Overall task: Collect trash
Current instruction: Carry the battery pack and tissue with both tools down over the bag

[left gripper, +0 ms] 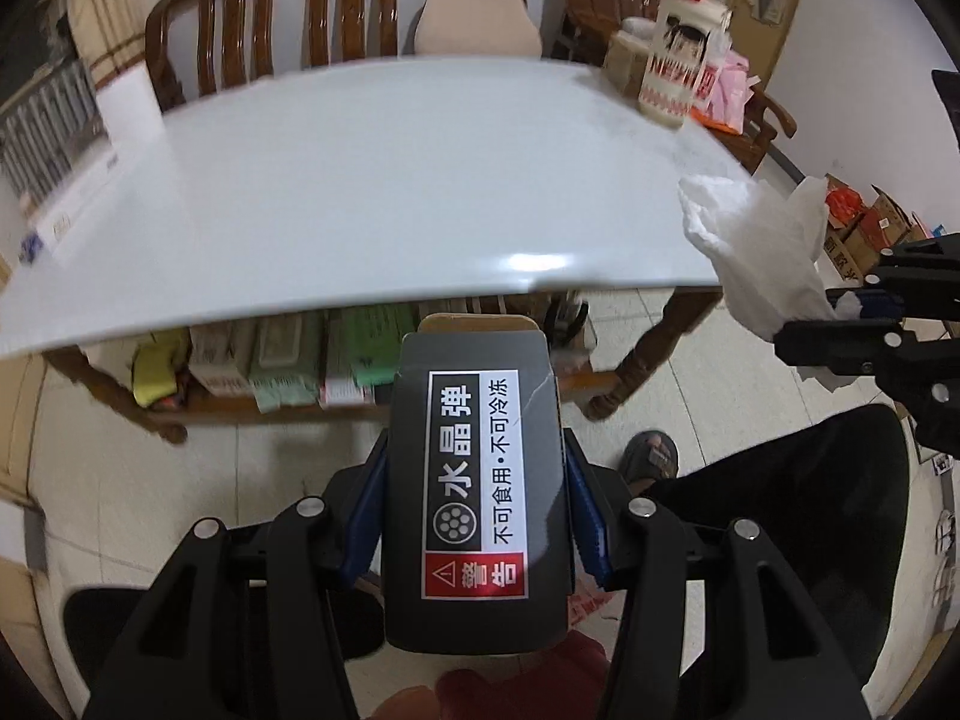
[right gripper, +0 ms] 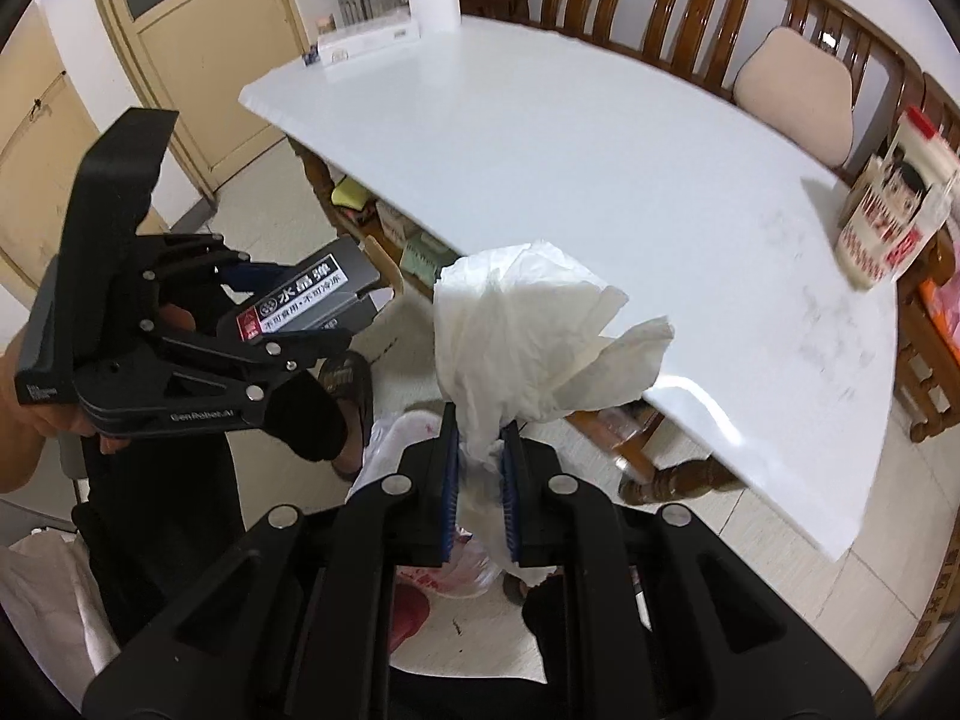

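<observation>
My left gripper (left gripper: 474, 456) is shut on a dark grey cardboard box (left gripper: 414, 408) with a black, white and red warning label, its blue pads pressing the box's two sides. The same box (right gripper: 312, 294) shows in the right wrist view, held in the left gripper (right gripper: 327, 315) off the white table's near-left corner. My right gripper (right gripper: 480, 438) is shut on a crumpled white tissue (right gripper: 522, 324) that stands up from its blue pads. The left wrist view has that tissue (left gripper: 762, 246) and the right gripper (left gripper: 864, 324) at its right edge. Both grippers hang over the floor, just off the table (right gripper: 600, 150).
A printed white food package (right gripper: 894, 210) stands on the table's far right, a flat white box (right gripper: 366, 39) at its far left. A wooden bench with a beige cushion (left gripper: 480, 18) lies behind. Cartons (left gripper: 270, 360) sit under the table. A white plastic bag (right gripper: 420, 438) and a sandalled foot (left gripper: 651, 456) are below.
</observation>
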### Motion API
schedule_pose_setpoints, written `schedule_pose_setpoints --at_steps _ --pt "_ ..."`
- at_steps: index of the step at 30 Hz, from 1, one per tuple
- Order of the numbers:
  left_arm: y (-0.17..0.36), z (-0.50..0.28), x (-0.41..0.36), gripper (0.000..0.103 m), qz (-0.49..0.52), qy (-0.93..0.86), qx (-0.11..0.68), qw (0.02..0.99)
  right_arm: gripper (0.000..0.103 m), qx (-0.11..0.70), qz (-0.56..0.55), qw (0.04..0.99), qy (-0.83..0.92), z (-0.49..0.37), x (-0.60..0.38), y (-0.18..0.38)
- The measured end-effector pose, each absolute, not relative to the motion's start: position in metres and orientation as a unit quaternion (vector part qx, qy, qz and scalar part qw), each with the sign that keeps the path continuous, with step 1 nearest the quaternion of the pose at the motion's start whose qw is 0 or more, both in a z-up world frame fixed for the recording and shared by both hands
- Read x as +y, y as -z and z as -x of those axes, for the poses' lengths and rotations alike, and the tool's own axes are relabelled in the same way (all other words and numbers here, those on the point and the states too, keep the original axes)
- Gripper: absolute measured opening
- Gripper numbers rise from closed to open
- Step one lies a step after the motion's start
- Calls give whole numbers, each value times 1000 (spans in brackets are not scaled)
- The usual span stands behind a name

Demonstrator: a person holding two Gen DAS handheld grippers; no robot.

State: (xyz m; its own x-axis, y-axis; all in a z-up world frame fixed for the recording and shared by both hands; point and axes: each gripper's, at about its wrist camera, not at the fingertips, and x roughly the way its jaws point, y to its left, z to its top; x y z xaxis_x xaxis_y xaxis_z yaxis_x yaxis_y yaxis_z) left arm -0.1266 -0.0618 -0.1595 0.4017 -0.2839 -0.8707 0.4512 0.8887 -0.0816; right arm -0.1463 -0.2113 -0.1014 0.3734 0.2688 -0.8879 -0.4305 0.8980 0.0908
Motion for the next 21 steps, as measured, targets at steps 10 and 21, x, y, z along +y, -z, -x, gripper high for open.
schedule_pose_setpoints --at_steps 10,21 --pt "229 139 -65 51 -62 206 559 801 12 567 69 791 -221 157 -195 173" --pt "347 130 -75 51 -37 183 653 734 12 634 59 740 -216 145 -180 290"
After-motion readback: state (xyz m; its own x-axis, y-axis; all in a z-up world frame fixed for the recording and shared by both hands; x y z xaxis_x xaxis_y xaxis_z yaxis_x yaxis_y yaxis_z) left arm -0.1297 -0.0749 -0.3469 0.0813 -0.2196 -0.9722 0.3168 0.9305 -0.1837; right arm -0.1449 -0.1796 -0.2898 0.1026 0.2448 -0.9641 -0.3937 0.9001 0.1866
